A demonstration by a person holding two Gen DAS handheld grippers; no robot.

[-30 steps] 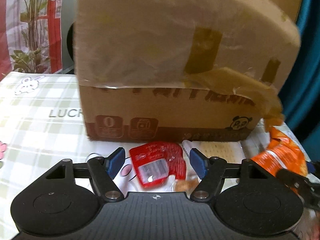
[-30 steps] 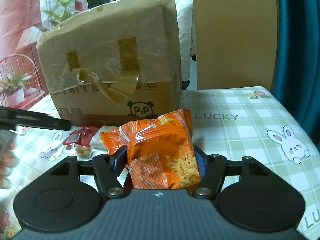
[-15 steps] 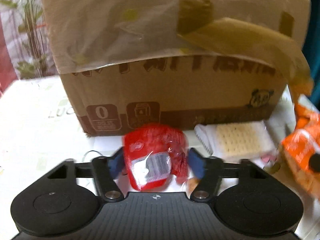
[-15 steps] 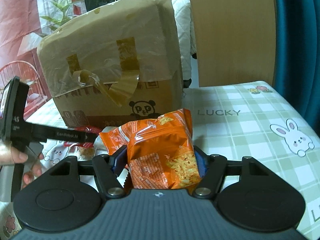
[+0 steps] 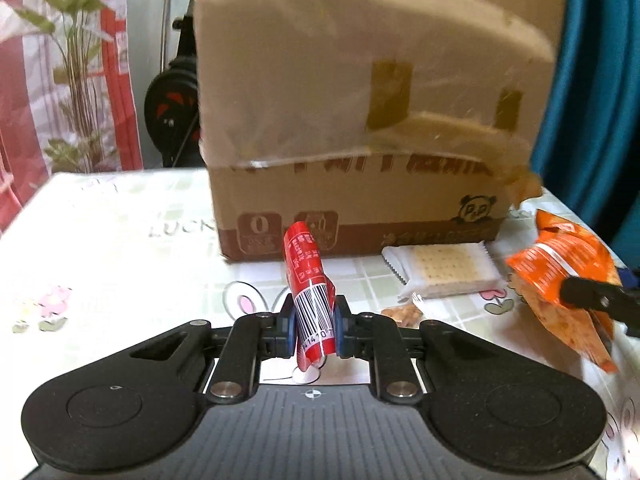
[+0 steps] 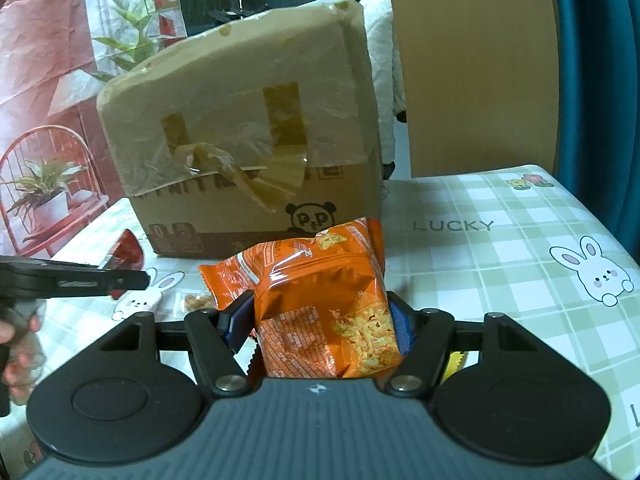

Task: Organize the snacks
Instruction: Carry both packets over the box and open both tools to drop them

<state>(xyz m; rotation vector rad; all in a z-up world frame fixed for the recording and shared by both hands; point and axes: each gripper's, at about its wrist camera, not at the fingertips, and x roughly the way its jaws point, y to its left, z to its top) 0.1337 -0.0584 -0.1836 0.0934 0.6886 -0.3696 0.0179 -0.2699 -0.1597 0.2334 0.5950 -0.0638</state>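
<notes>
Since a sec ago my left gripper (image 5: 313, 324) went in on the red packet (image 5: 308, 280): jaws were wide w/ the packet flat on the table, they've just been closing, and now they're pinched on it, packet squeezed into a narrow roll standing up between the pads, barcode facing me. Right gripper (image 6: 320, 320) hasn't budged; jaws partway apart, clamped on the orange chip bag (image 6: 320, 300).

So both hands are loaded, pick step looks done. Cardboard box (image 5: 360, 120) sits just behind, front flap taped and hanging, cracker pack (image 5: 440, 268) lies flat at its base, a small clear snack bag (image 5: 402, 312) near it on the checked tablecloth (image 6: 500, 248).

Next, I reckon: lift the red packet clear, carry it to the box. Can't see the box opening from here, so I'd need height first. Packet's slippery, so go slow.
</notes>
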